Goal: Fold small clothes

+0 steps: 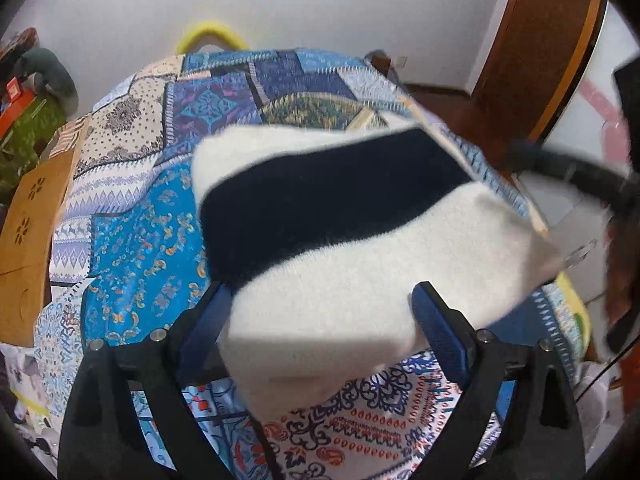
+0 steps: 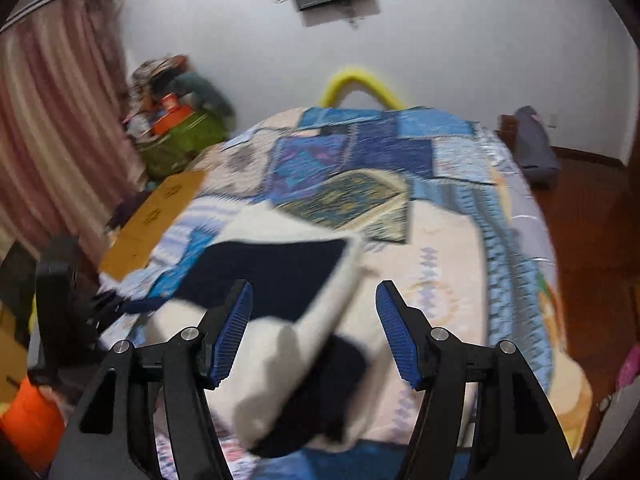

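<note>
A small white garment with wide dark navy stripes (image 1: 340,216) lies folded on the patchwork bedspread (image 1: 136,224). In the left wrist view my left gripper (image 1: 320,312) is open, its blue-padded fingers (image 1: 436,328) on either side of the garment's near white end. In the right wrist view the same garment (image 2: 280,280) lies bunched below and between my right gripper's (image 2: 314,320) open blue pads (image 2: 394,336); nothing is clamped. The other gripper's black body (image 2: 64,300) shows at the left edge. The view is motion-blurred.
A wooden board (image 1: 28,216) lies along the bed's left side. A yellow curved bar (image 2: 360,84) stands at the bed's far end by the white wall. Pink curtains (image 2: 48,128) and a cluttered green box (image 2: 176,136) are left. Wood floor and a door (image 1: 552,40) are right.
</note>
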`<state>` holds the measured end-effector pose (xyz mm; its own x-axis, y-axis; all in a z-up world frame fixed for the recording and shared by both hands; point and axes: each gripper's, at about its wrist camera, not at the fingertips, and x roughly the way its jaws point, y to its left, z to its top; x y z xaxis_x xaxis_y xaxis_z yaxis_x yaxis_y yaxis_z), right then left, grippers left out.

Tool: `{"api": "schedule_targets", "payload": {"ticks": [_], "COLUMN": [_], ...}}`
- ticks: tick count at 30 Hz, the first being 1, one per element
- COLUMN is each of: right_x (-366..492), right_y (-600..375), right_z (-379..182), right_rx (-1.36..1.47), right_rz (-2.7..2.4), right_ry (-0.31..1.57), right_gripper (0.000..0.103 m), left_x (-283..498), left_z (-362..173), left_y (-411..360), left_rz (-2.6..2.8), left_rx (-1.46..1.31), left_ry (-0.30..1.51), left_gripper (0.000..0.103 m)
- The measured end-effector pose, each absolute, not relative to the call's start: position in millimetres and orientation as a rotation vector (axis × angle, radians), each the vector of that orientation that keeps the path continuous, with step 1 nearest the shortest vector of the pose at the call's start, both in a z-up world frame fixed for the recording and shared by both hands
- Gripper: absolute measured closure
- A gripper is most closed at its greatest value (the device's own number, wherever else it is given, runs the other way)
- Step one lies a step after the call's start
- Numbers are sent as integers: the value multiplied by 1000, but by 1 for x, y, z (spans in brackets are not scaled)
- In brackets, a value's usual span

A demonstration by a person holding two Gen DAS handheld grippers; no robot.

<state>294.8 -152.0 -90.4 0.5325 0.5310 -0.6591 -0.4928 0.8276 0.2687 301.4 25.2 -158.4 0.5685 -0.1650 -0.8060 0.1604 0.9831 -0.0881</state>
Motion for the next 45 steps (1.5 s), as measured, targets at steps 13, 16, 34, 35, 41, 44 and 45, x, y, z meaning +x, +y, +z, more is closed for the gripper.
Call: {"api": "schedule_targets", "payload": {"ticks": [13,16,34,35,41,44,45], "right_x": [290,293,276,275,267,263,262], "right_y": [-106,-95,-114,-119,-147,-155,-157], "right_z": [-115,-107,-158,-160,-157,-149,-145], "right_rx": [-84,-140,-258,-250,-139,-104,-96], "right_rz": [603,617,612,612,611,615,610], "right_ry": [813,776,898,907,952,938,929], "right_gripper": [43,43,43,43,38,34,30], "left_x": [334,349,306,302,275,274,275], "left_z": [-141,-147,-187,-186,-172,-162,-158], "left_y": [52,40,41,44,64,81,86], "left_rz": [-141,-151,-233,-235,-222,-184,-178], "left_rx": [-18,20,78,68,84,31,-5], "left_ry": [855,863,925,924,882,876,877], "left_gripper": [10,10,13,13,13,13,13]}}
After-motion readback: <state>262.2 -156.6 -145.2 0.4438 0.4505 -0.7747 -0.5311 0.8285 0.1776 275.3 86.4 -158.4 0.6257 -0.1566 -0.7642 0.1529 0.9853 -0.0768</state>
